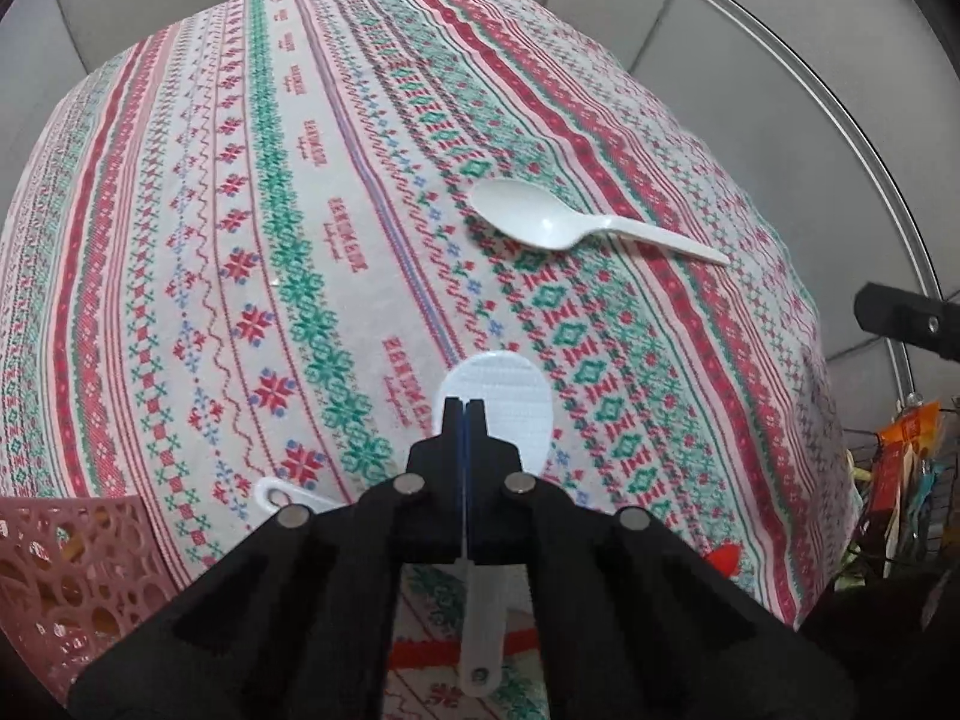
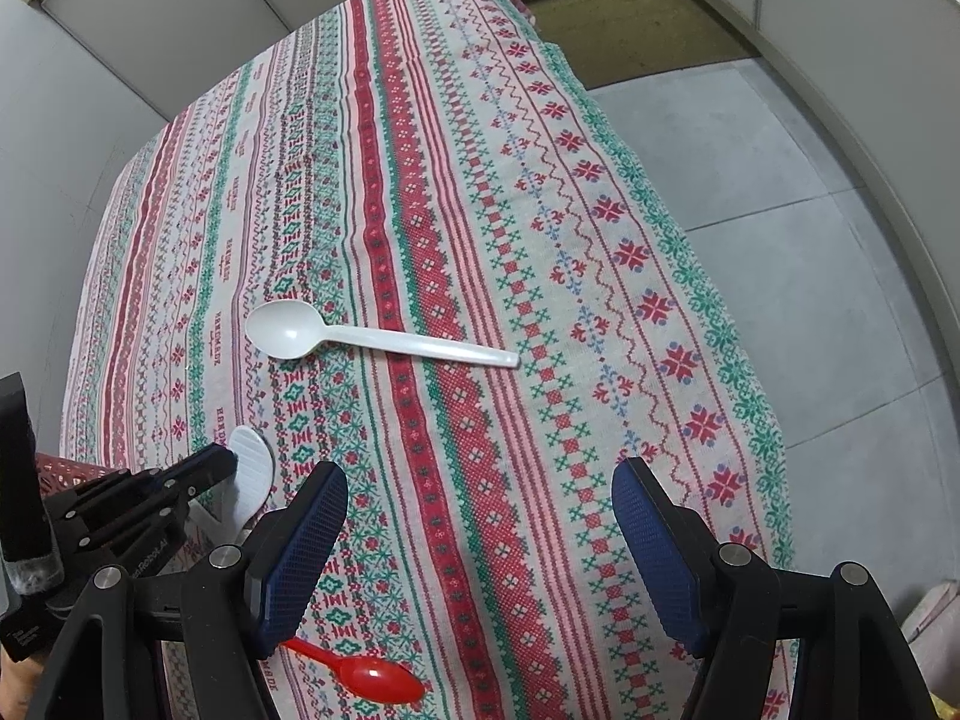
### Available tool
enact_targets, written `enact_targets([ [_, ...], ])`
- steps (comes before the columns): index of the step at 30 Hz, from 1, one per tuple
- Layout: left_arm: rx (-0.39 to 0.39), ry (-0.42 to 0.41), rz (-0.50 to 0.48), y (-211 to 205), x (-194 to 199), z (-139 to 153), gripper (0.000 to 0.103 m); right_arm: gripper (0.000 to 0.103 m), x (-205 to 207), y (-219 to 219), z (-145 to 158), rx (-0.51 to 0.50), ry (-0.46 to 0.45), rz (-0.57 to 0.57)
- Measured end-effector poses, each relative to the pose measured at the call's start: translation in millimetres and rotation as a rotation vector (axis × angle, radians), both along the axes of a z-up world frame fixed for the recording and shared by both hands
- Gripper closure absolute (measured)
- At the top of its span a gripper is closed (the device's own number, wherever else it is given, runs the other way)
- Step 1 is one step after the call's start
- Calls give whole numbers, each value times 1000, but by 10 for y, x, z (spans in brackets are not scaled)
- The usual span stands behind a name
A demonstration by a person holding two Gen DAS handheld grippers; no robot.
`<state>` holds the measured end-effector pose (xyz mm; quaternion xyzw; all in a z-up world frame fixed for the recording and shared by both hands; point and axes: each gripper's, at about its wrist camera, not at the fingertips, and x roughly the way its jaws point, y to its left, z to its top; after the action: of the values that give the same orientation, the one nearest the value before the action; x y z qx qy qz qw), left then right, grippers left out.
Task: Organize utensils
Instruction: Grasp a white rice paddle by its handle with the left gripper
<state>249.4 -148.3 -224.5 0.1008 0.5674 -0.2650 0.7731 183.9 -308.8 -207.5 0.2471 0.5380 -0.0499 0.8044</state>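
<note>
My left gripper (image 1: pixel 464 405) is shut on a white rice paddle (image 1: pixel 510 396), held edge-on above the patterned tablecloth (image 1: pixel 240 210); its handle (image 1: pixel 480 654) hangs below the fingers. The paddle also shows in the right wrist view (image 2: pixel 252 474), with the left gripper (image 2: pixel 225 459) on it. A white plastic spoon (image 1: pixel 540 219) lies on the cloth ahead, also in the right wrist view (image 2: pixel 336 336). My right gripper (image 2: pixel 480 498) is open and empty above the cloth. A red plastic spoon (image 2: pixel 366 675) lies under it.
A pink perforated basket (image 1: pixel 66 564) stands at the lower left; its edge shows in the right wrist view (image 2: pixel 66 471). Another white utensil's handle loop (image 1: pixel 276 492) lies beside the basket. A wire rack with packets (image 1: pixel 900 480) stands off the table's right edge.
</note>
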Motion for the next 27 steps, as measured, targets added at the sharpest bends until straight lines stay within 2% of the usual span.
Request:
enact_targets([
  [2, -5, -9, -4, -25, -70, 59, 102, 25, -3, -1, 2, 0, -1, -2],
  [3, 4, -25, -4, -38, -91, 91, 94, 25, -2, 1, 3, 0, -2, -4],
  [4, 12, -32, -15, -59, -103, 118, 74, 25, -1, 3, 2, 0, -1, -4],
  [5, 14, -39, -25, -80, -117, 138, 61, 25, 1, 7, 1, 1, -1, -4],
  [6, 19, -56, -30, -91, -128, 154, 43, 25, 2, 12, 0, 2, -1, -3],
  [7, 32, -83, -32, -113, -141, 163, 40, 25, 5, 20, 1, 2, -1, -1],
  [12, 94, -84, -60, -249, -130, 41, 41, 25, 17, 68, 4, -3, 0, 12],
  [15, 127, -71, -66, -296, -98, -69, 54, 25, 20, 82, -2, -6, 3, 13],
  [18, 138, -106, -73, -312, -123, -58, 56, 25, 20, 84, -10, -8, 7, 13],
  [23, 120, -90, -57, -264, -102, -35, 56, 25, 13, 81, -12, -11, 8, 10],
  [27, 93, -114, -52, -221, -152, 107, 56, 25, 8, 87, -15, -16, 12, 14],
])
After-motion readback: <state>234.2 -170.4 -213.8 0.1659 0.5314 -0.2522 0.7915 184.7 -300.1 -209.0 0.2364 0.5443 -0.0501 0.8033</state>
